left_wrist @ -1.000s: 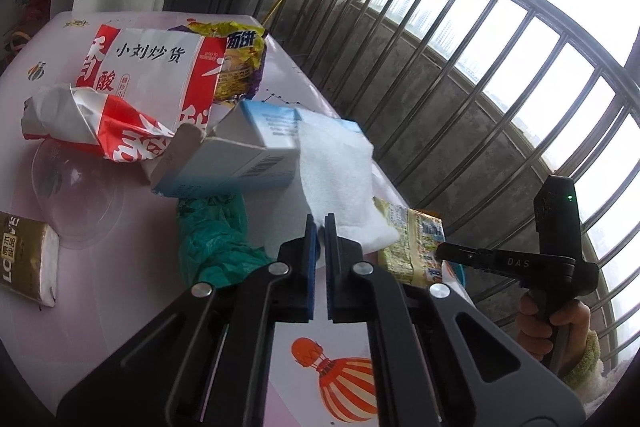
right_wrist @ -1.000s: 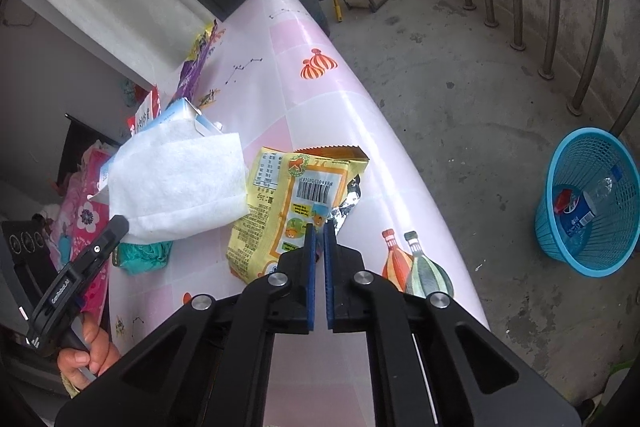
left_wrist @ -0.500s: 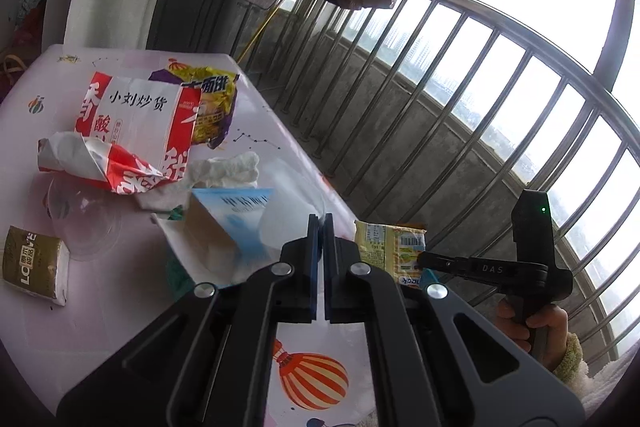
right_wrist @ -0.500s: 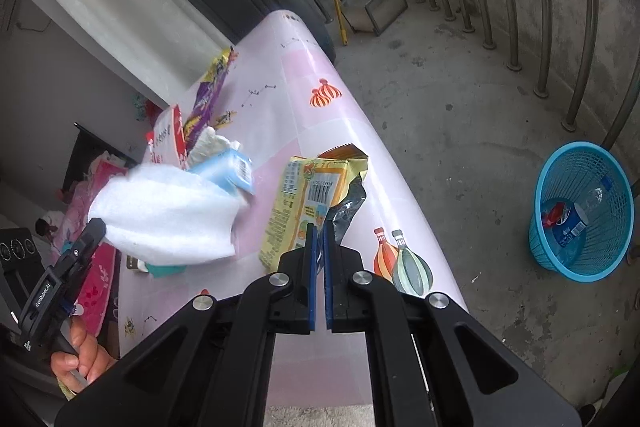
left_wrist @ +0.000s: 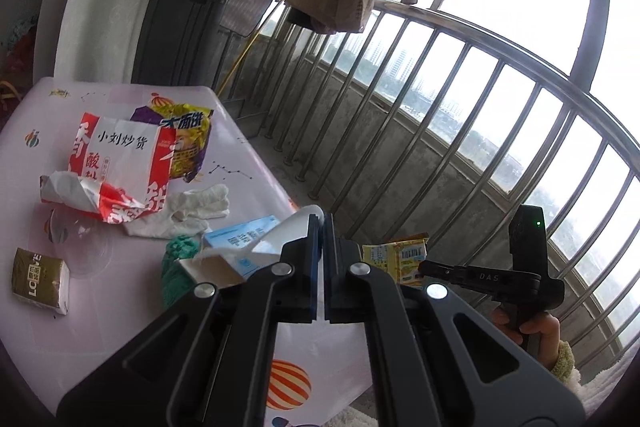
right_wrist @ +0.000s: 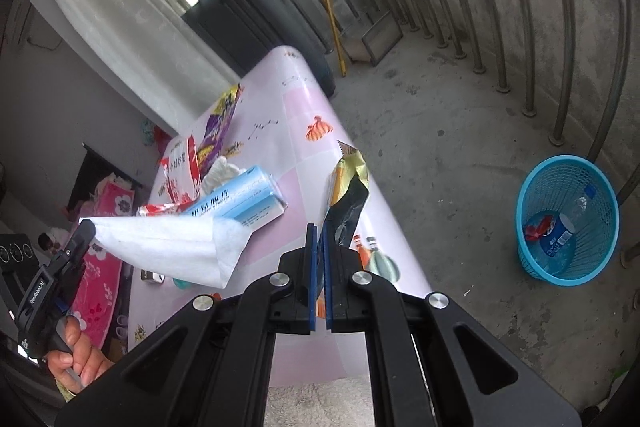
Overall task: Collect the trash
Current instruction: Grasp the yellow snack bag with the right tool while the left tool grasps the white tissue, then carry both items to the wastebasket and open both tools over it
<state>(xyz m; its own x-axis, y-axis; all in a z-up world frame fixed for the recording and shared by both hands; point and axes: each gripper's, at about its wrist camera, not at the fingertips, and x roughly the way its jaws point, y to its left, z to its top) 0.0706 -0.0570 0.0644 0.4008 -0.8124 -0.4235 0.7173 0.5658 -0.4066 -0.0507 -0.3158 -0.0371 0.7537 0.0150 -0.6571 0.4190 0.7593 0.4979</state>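
- Left gripper (left_wrist: 322,223): jaws clamped on a white tissue sheet (right_wrist: 172,247), which hangs clear above the pink table (left_wrist: 256,167).
- Right gripper (right_wrist: 320,231): jaws pinched on a yellow snack wrapper (right_wrist: 346,187) (silver lining showing), lifted over the table's edge.
- Blue box (right_wrist: 244,199) lies just behind the sheet.
- Blue basket (right_wrist: 568,219) stands on the floor, well apart, a bottle inside.

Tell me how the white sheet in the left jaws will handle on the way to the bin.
Probably floppy: the white sheet hangs folded from the left gripper, drooping to a point. Likely very light, since a pinch at one edge carries it. It may drag the blue box, which seems to lie against it.
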